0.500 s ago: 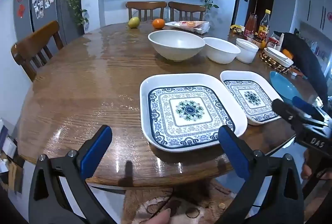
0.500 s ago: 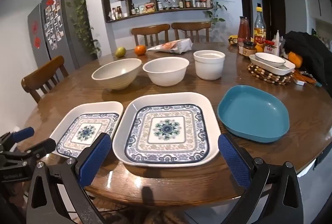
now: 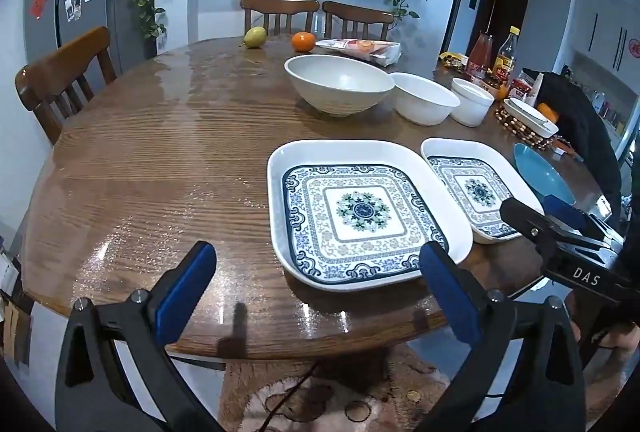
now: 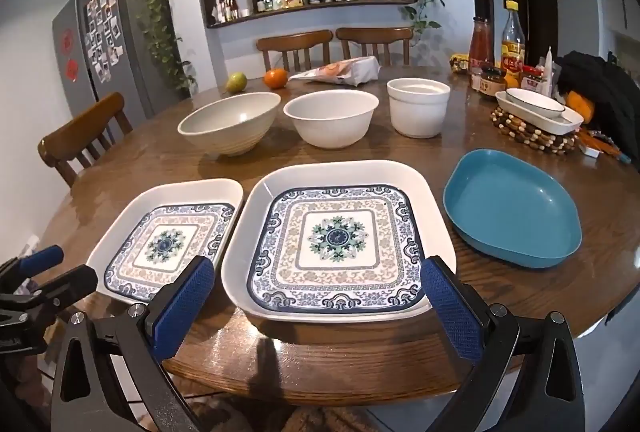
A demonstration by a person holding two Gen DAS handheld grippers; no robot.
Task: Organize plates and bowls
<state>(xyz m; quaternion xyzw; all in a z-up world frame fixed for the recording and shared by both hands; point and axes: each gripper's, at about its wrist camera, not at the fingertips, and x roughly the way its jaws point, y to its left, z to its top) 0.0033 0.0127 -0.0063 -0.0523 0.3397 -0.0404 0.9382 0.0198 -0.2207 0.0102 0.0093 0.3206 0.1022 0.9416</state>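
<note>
Two blue-patterned square plates lie side by side near the round table's front edge: the left plate and the middle plate. A blue dish sits to their right. Behind them stand a beige bowl, a white bowl and a deep white bowl. My left gripper hovers open off the table's edge before the left plate. My right gripper hovers open before the middle plate. Neither holds anything.
At the back lie a pear, an orange and a food packet. Sauce bottles, jars, a beaded trivet bearing a white dish, and a black bag crowd the right. Wooden chairs surround the table.
Both grippers hover in nearly the same place, still open. No dish has moved.
</note>
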